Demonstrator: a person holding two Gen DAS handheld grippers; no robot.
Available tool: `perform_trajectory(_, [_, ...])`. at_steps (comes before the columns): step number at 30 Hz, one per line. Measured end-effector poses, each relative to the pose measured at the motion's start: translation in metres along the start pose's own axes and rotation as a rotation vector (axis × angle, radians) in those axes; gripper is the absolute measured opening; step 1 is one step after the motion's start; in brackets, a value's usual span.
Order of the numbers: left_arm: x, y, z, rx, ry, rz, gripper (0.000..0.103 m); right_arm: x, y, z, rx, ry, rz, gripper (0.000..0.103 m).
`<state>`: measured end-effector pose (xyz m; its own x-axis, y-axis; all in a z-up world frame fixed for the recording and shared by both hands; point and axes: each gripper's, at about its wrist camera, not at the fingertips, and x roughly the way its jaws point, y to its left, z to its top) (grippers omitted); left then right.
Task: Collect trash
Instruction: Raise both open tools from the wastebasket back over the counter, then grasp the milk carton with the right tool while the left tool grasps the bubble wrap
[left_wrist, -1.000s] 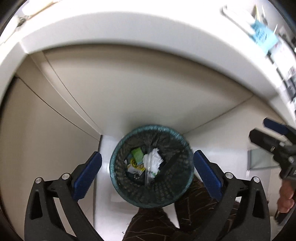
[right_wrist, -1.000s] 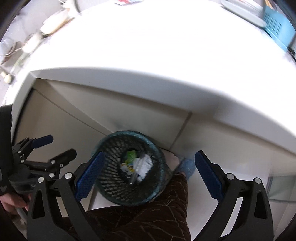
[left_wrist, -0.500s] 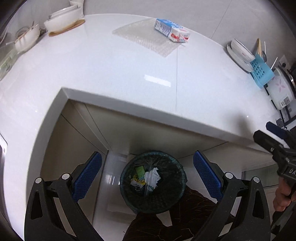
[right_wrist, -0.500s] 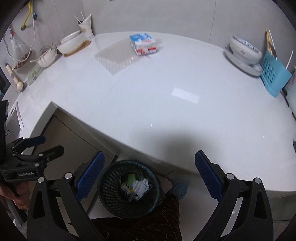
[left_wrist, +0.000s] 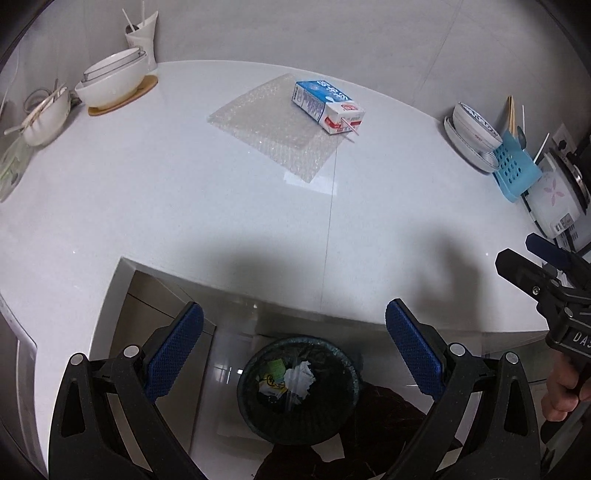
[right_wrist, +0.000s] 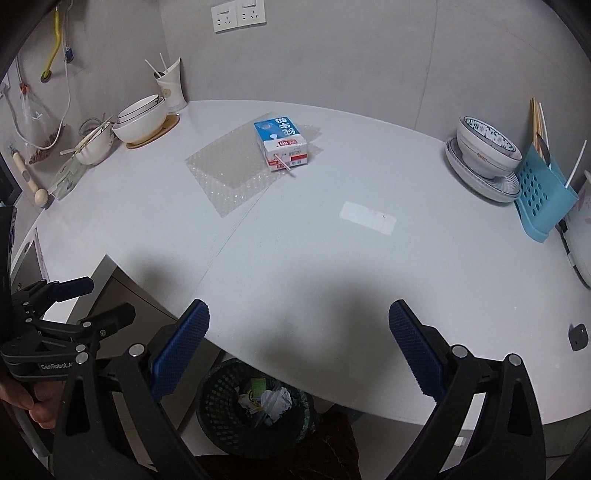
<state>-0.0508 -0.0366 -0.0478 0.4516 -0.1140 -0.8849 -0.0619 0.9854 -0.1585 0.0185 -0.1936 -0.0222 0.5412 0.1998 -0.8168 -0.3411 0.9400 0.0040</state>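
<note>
Milk carton (right_wrist: 282, 146) lies on bubble wrap (right_wrist: 236, 173) on the counter (right_wrist: 332, 258); both left tongs (left_wrist: 293, 354) and right tongs (right_wrist: 299, 350) gape wide, empty, above the bin (right_wrist: 255, 406).

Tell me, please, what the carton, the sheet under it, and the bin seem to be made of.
Carton: likely coated paperboard, with printed, slightly glossy faces and sharp folded edges.
Sheet: probably clear plastic bubble wrap, translucent with a dotted texture.
Bin: dark open mesh, plastic or metal; I cannot tell which.
</note>
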Motion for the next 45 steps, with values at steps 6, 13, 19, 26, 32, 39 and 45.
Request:
perform_trajectory(6, [0.003,-0.005,0.030,-0.008,-0.014,0.008,0.097,0.006,-0.010,0.028,-0.017,-0.017,0.007,0.094])
perform_trajectory(13, [0.019,-0.013,0.060,-0.035,-0.017,0.015,0.097,0.020,-0.020,0.056,-0.037,-0.021,0.022,0.094])
perform_trajectory(19, [0.034,-0.011,0.082,-0.069,-0.011,0.038,0.097,0.041,-0.027,0.086,-0.048,-0.008,0.045,0.094])
perform_trajectory(26, [0.046,0.002,0.107,-0.123,-0.010,0.076,0.097,0.076,-0.019,0.128,-0.087,0.007,0.106,0.094])
perform_trajectory(32, [0.058,0.022,0.132,-0.175,-0.006,0.116,0.097,0.128,0.001,0.174,-0.169,0.023,0.126,0.094])
perform_trajectory(39, [0.077,0.037,0.155,-0.215,0.023,0.141,0.097,0.203,0.009,0.214,-0.154,0.131,0.157,0.094])
perform_trajectory(45, [0.104,0.046,0.166,-0.242,0.064,0.142,0.097,0.248,0.017,0.223,-0.151,0.202,0.137,0.094])
